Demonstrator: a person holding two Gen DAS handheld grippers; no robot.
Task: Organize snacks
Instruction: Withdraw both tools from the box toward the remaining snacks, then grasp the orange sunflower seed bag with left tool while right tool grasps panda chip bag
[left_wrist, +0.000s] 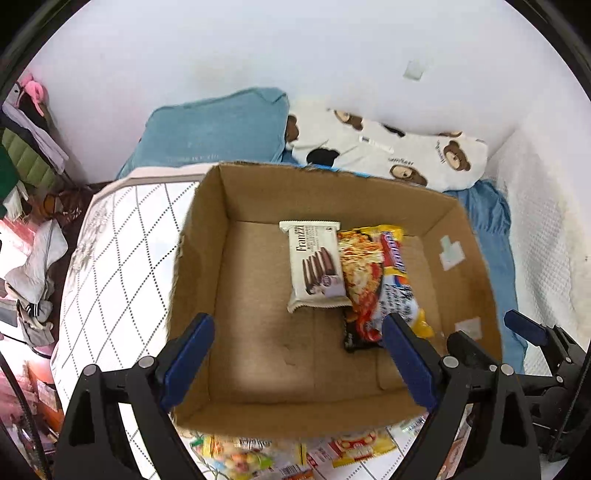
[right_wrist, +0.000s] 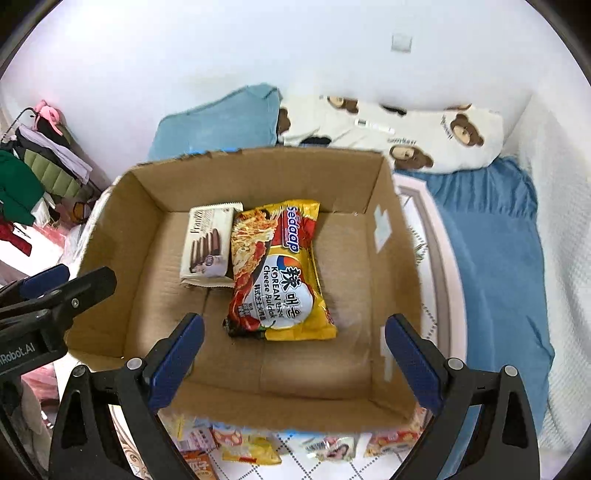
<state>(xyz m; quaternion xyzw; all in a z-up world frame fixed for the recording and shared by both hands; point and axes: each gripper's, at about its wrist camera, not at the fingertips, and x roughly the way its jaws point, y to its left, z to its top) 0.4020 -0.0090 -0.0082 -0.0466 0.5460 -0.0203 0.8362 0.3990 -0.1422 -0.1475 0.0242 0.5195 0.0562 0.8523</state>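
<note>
Brown cardboard box (left_wrist: 258, 417) sits on the bed. From the left wrist, the left claw (left_wrist: 295, 365) is spread wide with nothing in it. A cookie pack (left_wrist: 317, 266) lies flat inside, touching the noodle bag (left_wrist: 373, 284). From the right wrist, the right claw (right_wrist: 293, 363) is spread and empty too. More snacks (right_wrist: 251, 446) wait by the box's near wall. They look light and crinkly; pinch an edge.

- We read "Sedaap" and "KOREAN Cheese Buldak" on the yellow noodle packet (right_wrist: 280, 273).
- We read "Franzzi" on the white biscuit packet (left_wrist: 317, 264).
- We read "Robot.AI" on the black gripper body (right_wrist: 22, 350) at left.
</note>
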